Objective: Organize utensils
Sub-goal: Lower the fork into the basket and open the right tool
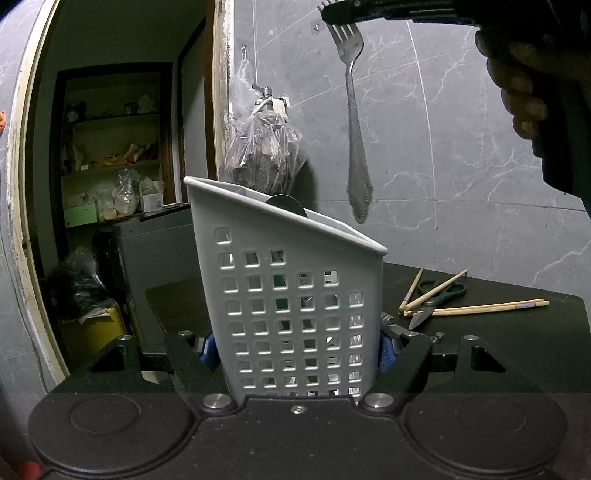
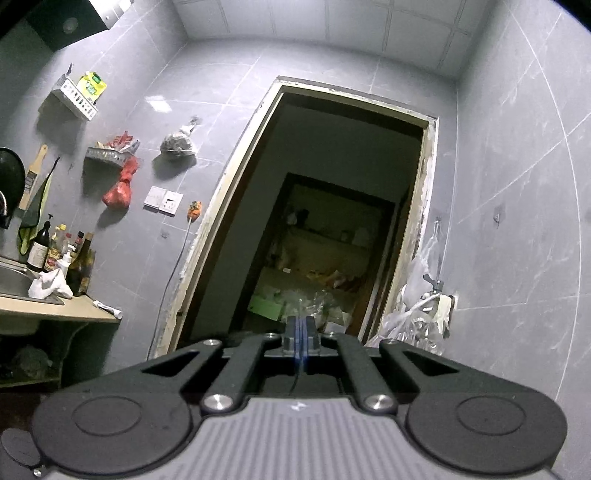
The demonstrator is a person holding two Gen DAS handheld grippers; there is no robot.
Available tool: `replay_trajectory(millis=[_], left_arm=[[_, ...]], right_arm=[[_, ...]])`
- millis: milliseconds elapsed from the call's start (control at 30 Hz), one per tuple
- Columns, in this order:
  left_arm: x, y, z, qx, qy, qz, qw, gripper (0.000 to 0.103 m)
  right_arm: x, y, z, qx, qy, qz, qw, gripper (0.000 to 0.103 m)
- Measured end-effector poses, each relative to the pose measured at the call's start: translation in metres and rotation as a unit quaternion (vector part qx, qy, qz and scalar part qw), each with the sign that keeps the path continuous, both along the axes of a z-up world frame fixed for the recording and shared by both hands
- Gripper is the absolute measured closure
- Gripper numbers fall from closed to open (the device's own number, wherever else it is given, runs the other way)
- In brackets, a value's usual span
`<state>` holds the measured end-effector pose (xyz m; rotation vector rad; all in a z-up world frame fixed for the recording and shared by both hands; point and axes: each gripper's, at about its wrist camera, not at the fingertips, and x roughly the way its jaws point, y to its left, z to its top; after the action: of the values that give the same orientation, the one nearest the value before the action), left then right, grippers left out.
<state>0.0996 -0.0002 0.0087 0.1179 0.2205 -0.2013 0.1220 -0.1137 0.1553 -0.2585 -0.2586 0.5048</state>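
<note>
Nearest the left wrist camera, the left gripper [image 1: 295,350] has its fingers [image 1: 386,350] pressed against both sides of a white perforated utensil holder [image 1: 288,295], steadying it upright on the dark surface [image 1: 517,350]. A rounded metal piece shows just above the holder's slanted rim, so something seems to be stowed inside already.

High at the far right, the right gripper [image 1: 341,16] is clamped on the tines of a fork [image 1: 356,140], which hangs handle-down above and a little right of the holder's lower rim, not touching it. In the right wrist view its fingers [image 2: 293,332] are pressed together, with only a thin edge of the fork between them.

Chopsticks [image 1: 476,308] and scissors [image 1: 437,299] lie loose on the surface to the right, near each other.

The step in hand looks like carrying the fork to the holder. Next, the handle would need to come left over the opening, then go straight down before release.
</note>
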Motion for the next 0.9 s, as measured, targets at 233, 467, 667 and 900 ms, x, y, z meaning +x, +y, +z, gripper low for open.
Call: replay_trajectory(millis=[233, 467, 667, 900], left_arm=[[0.000, 0.000, 0.000, 0.000, 0.000, 0.000, 1.0000, 0.026], [0.000, -0.001, -0.001, -0.001, 0.000, 0.000, 1.0000, 0.026], [0.000, -0.001, -0.001, -0.002, 0.000, 0.001, 1.0000, 0.026], [0.000, -0.001, -0.001, -0.002, 0.000, 0.001, 1.0000, 0.026]], right_arm=[[-0.006, 0.004, -0.001, 0.016, -0.005, 0.029, 0.999, 0.101], [-0.002, 0.021, -0.015, 0.009, 0.026, 0.057, 0.998, 0.101], [-0.003, 0.031, -0.037, -0.011, 0.051, 0.068, 0.996, 0.101], [0.000, 0.038, -0.055, -0.023, 0.078, 0.073, 0.994, 0.101]])
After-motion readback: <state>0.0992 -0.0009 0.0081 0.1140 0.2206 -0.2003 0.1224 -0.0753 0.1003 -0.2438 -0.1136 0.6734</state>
